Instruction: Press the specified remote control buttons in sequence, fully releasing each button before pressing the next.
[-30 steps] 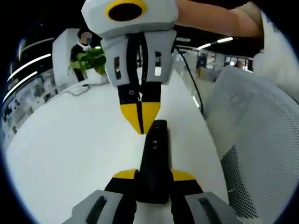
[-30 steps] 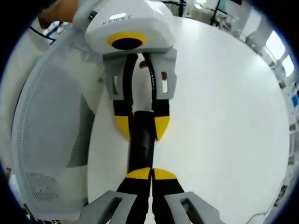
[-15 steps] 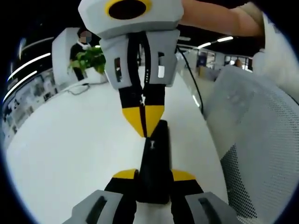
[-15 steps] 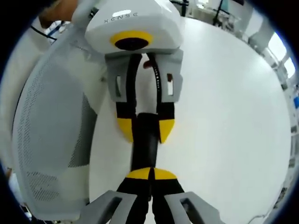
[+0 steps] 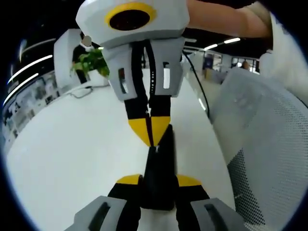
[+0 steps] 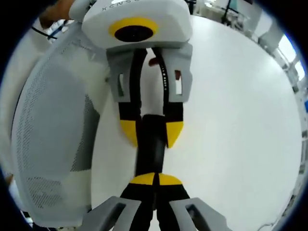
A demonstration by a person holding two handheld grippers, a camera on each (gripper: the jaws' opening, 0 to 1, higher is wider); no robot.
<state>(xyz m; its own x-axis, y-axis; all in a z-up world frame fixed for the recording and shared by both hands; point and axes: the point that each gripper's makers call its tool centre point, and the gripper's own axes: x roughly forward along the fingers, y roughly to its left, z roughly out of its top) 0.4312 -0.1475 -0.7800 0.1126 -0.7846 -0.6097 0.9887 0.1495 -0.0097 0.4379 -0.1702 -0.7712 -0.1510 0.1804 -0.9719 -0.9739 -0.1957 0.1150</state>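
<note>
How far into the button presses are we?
Done: the left gripper is clamped on the remote above the table. In hand: the right gripper, jaws shut, has its tips on the remote's face, apparently pressing. Left: release, then any later buttons; which ones are already pressed cannot be told.

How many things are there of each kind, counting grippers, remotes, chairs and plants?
Grippers: 2, the left gripper clamping the remote, the right gripper shut with its tips on the remote.
Remotes: 1, a black remote.
Chairs: 1, a white mesh chair.
Plants: 1, a green plant far off on the table.
Total: 5.
</note>
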